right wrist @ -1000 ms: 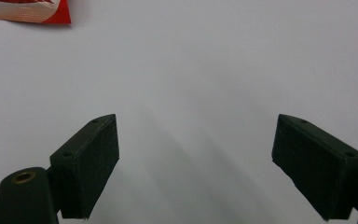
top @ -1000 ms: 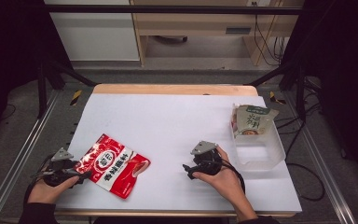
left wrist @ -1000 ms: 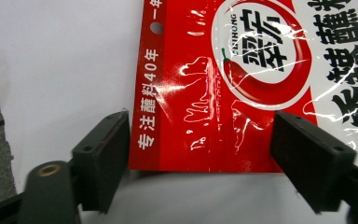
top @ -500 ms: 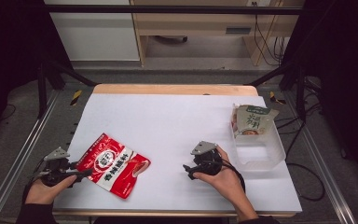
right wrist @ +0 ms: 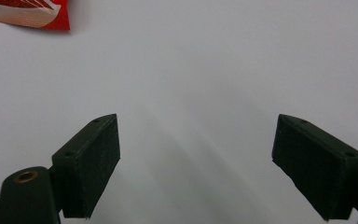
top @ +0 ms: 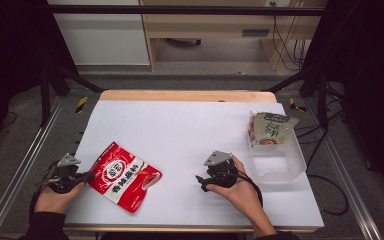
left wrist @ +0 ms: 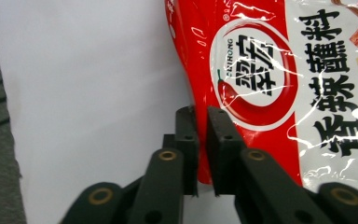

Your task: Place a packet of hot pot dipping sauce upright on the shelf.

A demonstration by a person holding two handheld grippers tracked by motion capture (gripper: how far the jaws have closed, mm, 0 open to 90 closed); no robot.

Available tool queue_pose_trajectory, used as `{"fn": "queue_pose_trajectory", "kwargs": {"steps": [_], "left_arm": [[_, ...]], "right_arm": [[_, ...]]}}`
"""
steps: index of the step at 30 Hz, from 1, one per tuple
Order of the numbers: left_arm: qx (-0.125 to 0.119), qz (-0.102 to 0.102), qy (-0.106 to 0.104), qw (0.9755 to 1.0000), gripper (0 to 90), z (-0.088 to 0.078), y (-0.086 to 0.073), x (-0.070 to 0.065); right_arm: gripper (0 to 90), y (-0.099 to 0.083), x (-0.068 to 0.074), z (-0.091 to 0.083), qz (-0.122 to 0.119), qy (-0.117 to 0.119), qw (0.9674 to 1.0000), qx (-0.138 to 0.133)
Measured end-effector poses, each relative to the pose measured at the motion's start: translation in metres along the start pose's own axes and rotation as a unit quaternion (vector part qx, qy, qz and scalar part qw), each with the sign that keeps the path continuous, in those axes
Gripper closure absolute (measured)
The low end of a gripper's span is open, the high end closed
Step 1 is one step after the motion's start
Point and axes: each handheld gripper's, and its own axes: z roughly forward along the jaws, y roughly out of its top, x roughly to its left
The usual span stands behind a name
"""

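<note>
The fingers [left wrist: 223, 140] of the left gripper [top: 82, 176] are seen pinched on the edge of the red pouch [top: 124, 175]; in the left gripper view the pouch's red rim is clamped between the two black pads, which have just been closing on it. The pouch (red w/ white panel and black characters) is laid flat on the white tabletop [top: 180, 130], at its front-left corner, tilted diagonally, w/ the left gripper at its left edge. The right gripper [top: 202, 181] is held low over the tabletop near the front centre, its fingers [right wrist: 93, 163] spread wide w/ nothing between them, well apart from the pouch. A clear bin [top: 280, 167] is set at the right side, w/ a green-labelled pouch [top: 272, 127] leaned upright at its far end.
</note>
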Motion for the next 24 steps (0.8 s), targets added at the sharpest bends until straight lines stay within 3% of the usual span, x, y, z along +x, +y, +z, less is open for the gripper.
{"fn": "queue_pose_trajectory", "kwargs": {"steps": [2,9,15,19,22,24], "left_arm": [[-0.006,0.011,0.006,0.9999,90.0,-0.004,0.008,-0.004],[-0.037,0.046,-0.013,0.9981,90.0,-0.012,0.036,-0.013],[-0.044,0.099,-0.027,0.9937,90.0,-0.015,0.073,-0.033],[-0.049,0.117,-0.032,0.9914,90.0,-0.018,0.086,-0.042],[-0.06,0.133,-0.05,0.988,90.0,-0.024,0.102,-0.052],[-0.06,0.138,-0.05,0.9874,90.0,-0.024,0.105,-0.054]], "right_arm": [[15.7,0.002,0.001,0.0,-0.002,-0.001,1.0,-0.002],[15.7,0.013,-0.001,-0.006,-0.013,-0.008,0.9999,-0.007],[16.3,0.03,-0.003,-0.016,-0.025,-0.016,0.9994,-0.017],[16.6,0.041,-0.004,-0.022,-0.035,-0.019,0.999,-0.019],[17.9,0.049,-0.006,-0.026,-0.039,-0.021,0.9988,-0.021],[18.1,0.052,-0.006,-0.027,-0.043,-0.021,0.9986,-0.02]]}}
